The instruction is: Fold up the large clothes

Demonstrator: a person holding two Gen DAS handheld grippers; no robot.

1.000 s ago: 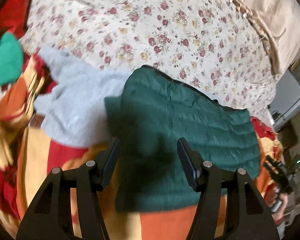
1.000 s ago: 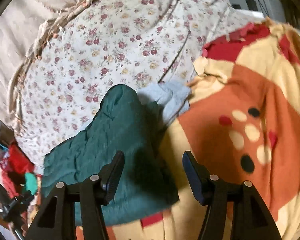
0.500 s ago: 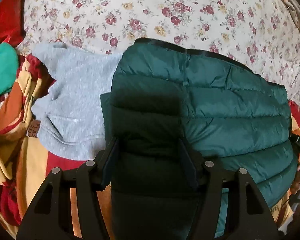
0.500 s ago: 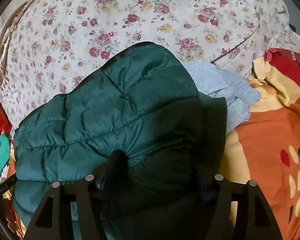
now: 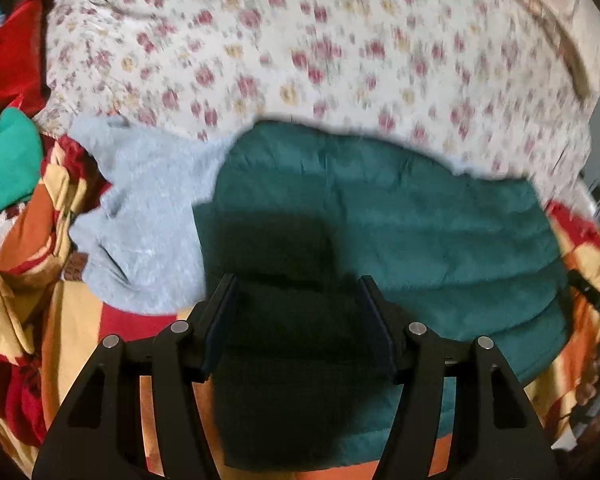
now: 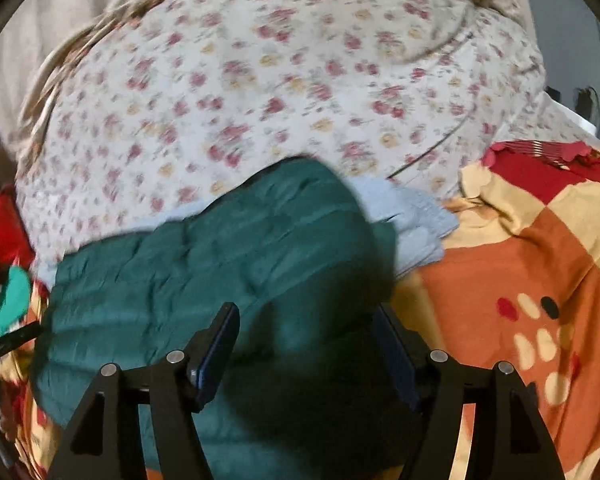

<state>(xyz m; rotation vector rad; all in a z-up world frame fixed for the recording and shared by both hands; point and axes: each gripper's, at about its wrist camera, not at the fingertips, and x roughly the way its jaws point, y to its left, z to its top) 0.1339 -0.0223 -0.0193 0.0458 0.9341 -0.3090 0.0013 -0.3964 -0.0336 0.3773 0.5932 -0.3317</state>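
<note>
- A dark green quilted jacket (image 5: pixel 400 232) is seen lying folded on the bed, partly on a floral sheet (image 5: pixel 300 40) and partly on an orange, yellow and red patterned blanket (image 6: pixel 520 280).
- A light grey garment (image 5: pixel 140 208) is placed just beside the jacket and is partly covered by it; in the right wrist view only its edge (image 6: pixel 412 220) is shown behind the jacket (image 6: pixel 204 264).
- The left gripper (image 5: pixel 298 312) is held over the near part of the jacket, and its jaws are spread wide with only the fabric seen between them.
- The right gripper (image 6: pixel 308 344) is held over the other end of the jacket, also with the jaws set wide apart; nothing is clamped by them.
- Whether the fingertips are touching the fabric cannot be told, because both views are blurred.
- A bright green cloth (image 5: pixel 8 168) and a red cloth (image 5: pixel 12 52) are seen at the far left edge of the left wrist view.
</note>
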